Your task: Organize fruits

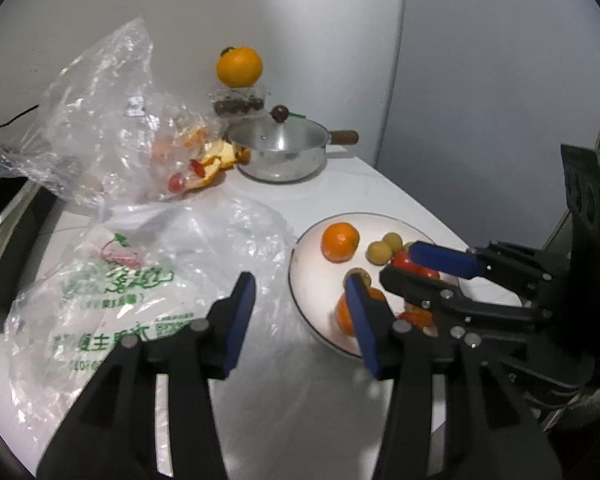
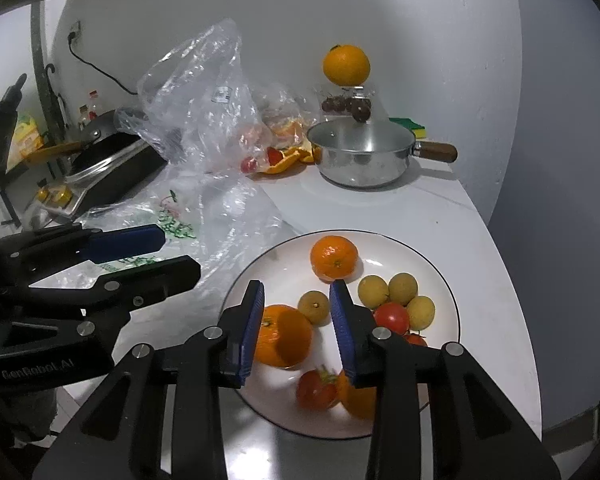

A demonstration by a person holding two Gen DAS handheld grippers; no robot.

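Nearest, right gripper point(image 2: 296, 320), black frame with blue pads: jaws apart, nothing between them, hovering above the plate. Left gripper point(image 1: 300, 312), same build: jaws apart and empty, poised over the plate's 9 o'clock edge and the crumpled clear plastic bag with green print point(image 1: 112, 280). Round white plate with thin dark rim point(image 2: 440, 280) on the white countertop point(image 2: 480, 220): holds the task's fruit. Large orange mandarin point(image 2: 282, 336) at the plate's 8 o'clock; a smaller mandarin point(image 2: 334, 258) at 12 o'clock; one tan-yellow round fruit point(image 2: 315, 307) at centre; a cluster of three more point(image 2: 396, 294) at 2 o'clock; red tomato point(image 2: 392, 318) touching that cluster; another red tomato point(image 2: 316, 390) at 6 o'clock, blurred. Handling, by judgement: mandarins light, slightly yielding, best taken across the widest part; tomatoes smooth, soft and easily bruised, so close gently; small yellow fruits likely to roll. Beyond, at 11 o'clock: upright clear plastic bag with orange peel scraps point(image 2: 204, 92). Farthest, 12 o'clock: shiny steel saucepan with wooden handle point(image 2: 364, 156), and behind it a big orange point(image 2: 346, 65) atop a clear box of dark fruits point(image 2: 346, 104).
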